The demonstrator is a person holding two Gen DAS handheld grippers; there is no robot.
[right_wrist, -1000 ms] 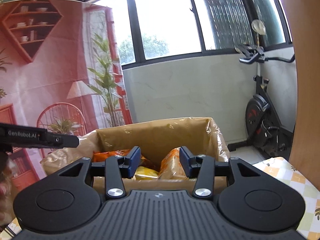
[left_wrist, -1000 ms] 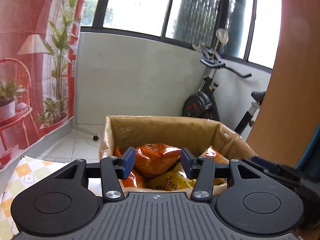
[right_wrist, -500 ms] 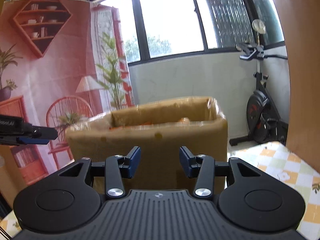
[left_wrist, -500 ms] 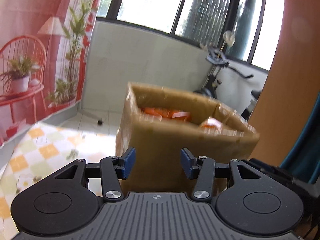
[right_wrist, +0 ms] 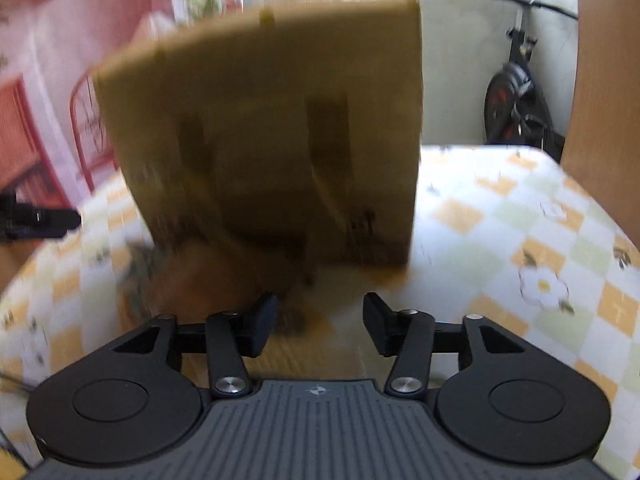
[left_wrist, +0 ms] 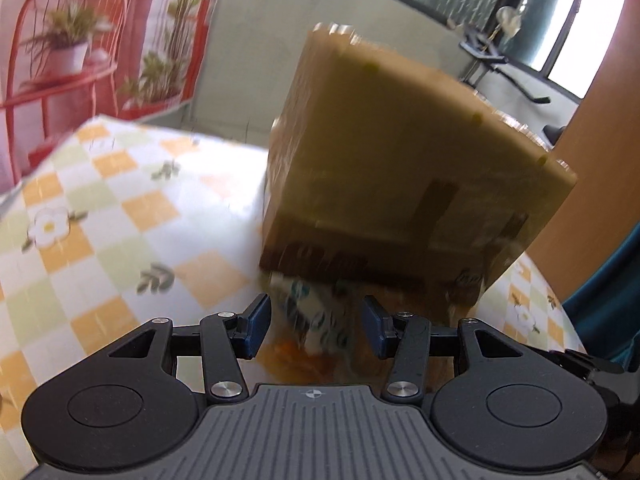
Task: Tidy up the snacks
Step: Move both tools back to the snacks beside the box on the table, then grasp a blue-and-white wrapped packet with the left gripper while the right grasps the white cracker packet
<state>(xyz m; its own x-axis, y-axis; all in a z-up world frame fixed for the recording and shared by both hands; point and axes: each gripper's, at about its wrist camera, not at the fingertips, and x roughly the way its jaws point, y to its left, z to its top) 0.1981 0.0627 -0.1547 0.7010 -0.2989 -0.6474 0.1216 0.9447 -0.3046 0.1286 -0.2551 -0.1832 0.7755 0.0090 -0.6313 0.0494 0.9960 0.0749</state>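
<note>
A: Where's the cardboard box (left_wrist: 404,160)?
B: On the checked table (left_wrist: 120,208), just ahead of both tongs — blurry snack packet (left_wrist: 316,312) at its base, btw the left tongs (left_wrist: 316,322) jaws, unpinched.
A: Right tongs (right_wrist: 320,322)?
B: Just been opening — parted, nothing gripped, box (right_wrist: 272,128) dead ahead.

Nothing here can be read. On my side of the cardboard box (left_wrist: 404,152) there are dark printed marks low on its wall, but blur smears them past reading in both my wrist views. Just below the box, a patterned snack packet (left_wrist: 316,316) shows blue-green print, equally illegible.
</note>
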